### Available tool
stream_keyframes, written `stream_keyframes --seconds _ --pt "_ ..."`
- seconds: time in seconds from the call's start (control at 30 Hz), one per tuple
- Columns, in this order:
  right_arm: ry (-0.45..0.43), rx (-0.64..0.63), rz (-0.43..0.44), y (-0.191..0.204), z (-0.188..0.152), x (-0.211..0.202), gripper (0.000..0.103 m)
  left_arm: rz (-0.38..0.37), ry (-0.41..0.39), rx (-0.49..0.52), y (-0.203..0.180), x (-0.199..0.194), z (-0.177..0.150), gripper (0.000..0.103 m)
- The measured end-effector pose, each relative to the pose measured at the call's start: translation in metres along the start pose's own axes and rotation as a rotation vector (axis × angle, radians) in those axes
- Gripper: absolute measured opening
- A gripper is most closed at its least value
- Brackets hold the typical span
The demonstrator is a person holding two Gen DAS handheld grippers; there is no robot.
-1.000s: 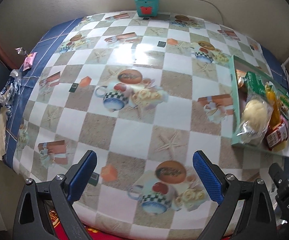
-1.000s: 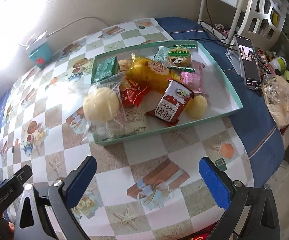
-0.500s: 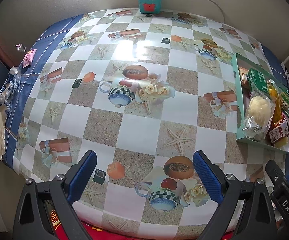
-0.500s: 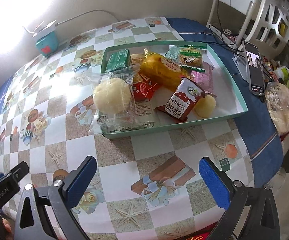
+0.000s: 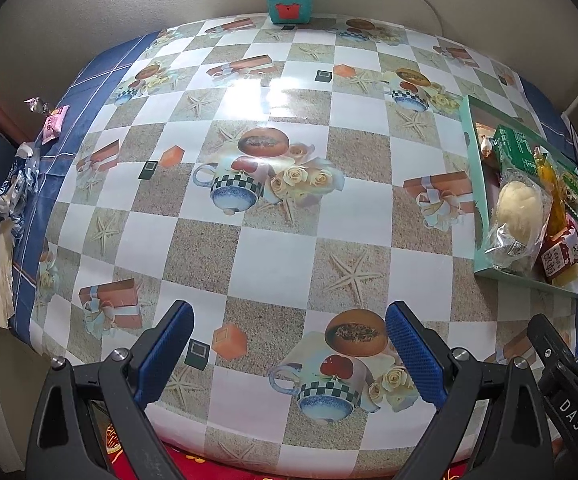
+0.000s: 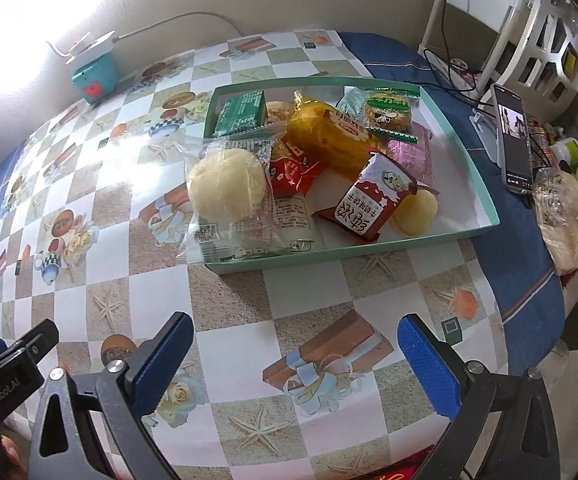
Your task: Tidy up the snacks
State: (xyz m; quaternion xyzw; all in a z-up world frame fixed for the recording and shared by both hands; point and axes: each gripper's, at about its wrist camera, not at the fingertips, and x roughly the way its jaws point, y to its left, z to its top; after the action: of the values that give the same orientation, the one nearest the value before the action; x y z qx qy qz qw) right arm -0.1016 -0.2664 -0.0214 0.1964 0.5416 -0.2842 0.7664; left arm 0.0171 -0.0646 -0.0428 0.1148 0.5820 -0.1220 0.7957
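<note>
Looking along your left gripper (image 5: 289,356), you hold its jaws released and empty above the checked counter (image 5: 273,256); the teal tray (image 5: 474,216) of snacks sits far right. From your right gripper (image 6: 295,360), jaws likewise spread and empty, the tray (image 6: 369,250) lies just ahead, holding a wrapped bun (image 6: 227,190), a red packet (image 6: 369,206) and a yellow pack (image 6: 329,136).

My left tool (image 5: 289,354) hangs above the near edge of the worktop (image 5: 273,256), its blue pads spread wide with nothing between them. The teal tray (image 5: 474,216) sits at the right edge, holding a wrapped round bun (image 5: 519,208), a green packet (image 5: 515,148) and a red packet (image 5: 561,254). A teal box (image 5: 288,2) stands at the far edge against the wall.
</note>
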Motion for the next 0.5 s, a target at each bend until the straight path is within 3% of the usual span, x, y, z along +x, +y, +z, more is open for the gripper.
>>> stream_keyframes --seconds 0.5 --pt "0.013 -0.016 0.001 0.0043 -0.0004 0.0029 0.103 0.002 0.003 0.000 0.0014 0.0014 0.0004 0.097"
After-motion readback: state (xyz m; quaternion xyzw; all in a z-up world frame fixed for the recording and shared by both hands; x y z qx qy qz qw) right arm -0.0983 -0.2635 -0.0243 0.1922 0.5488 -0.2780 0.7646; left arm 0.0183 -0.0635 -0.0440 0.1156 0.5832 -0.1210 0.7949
